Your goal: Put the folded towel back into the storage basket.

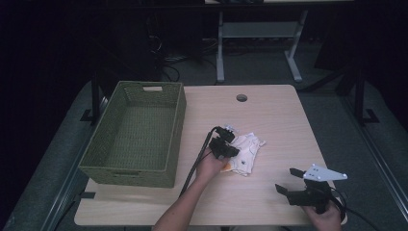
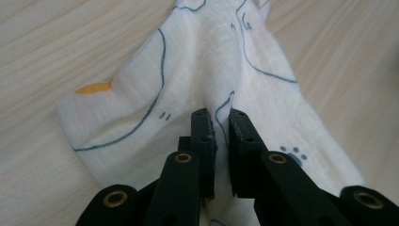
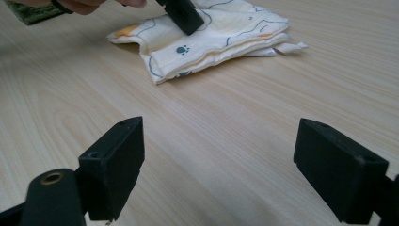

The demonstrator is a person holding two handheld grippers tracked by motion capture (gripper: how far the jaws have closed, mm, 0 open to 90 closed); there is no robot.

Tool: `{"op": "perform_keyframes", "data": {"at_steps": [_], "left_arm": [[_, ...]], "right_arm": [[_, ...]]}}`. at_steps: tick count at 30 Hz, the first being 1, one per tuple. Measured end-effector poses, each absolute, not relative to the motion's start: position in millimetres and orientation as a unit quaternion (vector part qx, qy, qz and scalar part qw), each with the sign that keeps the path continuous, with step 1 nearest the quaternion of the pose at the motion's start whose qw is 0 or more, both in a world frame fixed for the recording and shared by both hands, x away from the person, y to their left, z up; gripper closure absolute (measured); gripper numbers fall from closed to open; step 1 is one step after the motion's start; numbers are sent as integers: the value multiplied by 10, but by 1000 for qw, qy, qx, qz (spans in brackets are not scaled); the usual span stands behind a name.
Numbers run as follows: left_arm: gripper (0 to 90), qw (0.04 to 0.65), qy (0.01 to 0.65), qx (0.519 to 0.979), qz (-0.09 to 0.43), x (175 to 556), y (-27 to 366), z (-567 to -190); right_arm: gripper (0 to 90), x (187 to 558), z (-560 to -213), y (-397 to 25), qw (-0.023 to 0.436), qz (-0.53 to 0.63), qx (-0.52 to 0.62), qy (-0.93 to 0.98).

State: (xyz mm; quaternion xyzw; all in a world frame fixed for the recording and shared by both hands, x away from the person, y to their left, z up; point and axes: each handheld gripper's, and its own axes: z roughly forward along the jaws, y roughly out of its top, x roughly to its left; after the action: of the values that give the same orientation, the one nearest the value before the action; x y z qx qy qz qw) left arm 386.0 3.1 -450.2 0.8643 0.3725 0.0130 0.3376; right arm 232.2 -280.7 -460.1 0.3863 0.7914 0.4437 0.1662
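A folded cream cloth point(image 1: 249, 148) with blue line drawings and a paw print lies near the middle of the wooden table point(image 1: 274, 115). My left gripper point(image 1: 233, 150) comes down on its near-left part. In the left gripper view the jaws point(image 2: 221, 123) stand almost together, pinching a raised fold of the cloth point(image 2: 207, 61). My right gripper point(image 1: 288, 180) hovers open near the table's front right corner, well apart from the cloth. Its view point(image 3: 219, 160) looks across bare wood to the cloth point(image 3: 221, 33), where a jaw of the left gripper point(image 3: 182, 14) presses down.
A green woven basket point(image 1: 171, 144) with nothing in it stands on the left of the table, close to the left hand. A round cable hole point(image 1: 241, 97) sits at the table's far middle. Desk legs and cables stand on the floor beyond.
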Motion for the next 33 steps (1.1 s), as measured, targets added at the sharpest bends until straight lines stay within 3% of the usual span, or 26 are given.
{"op": "perform_keyframes", "data": {"at_steps": [17, 33], "left_arm": [[824, 434, 365, 819, -83, 3756, 244, -4109], [821, 469, 347, 804, -113, 3651, 403, -3802]], "right_arm": [[163, 2318, -4604, -2862, 172, 449, 404, 778], [162, 2341, -4614, -2917, 173, 449, 416, 771]]}}
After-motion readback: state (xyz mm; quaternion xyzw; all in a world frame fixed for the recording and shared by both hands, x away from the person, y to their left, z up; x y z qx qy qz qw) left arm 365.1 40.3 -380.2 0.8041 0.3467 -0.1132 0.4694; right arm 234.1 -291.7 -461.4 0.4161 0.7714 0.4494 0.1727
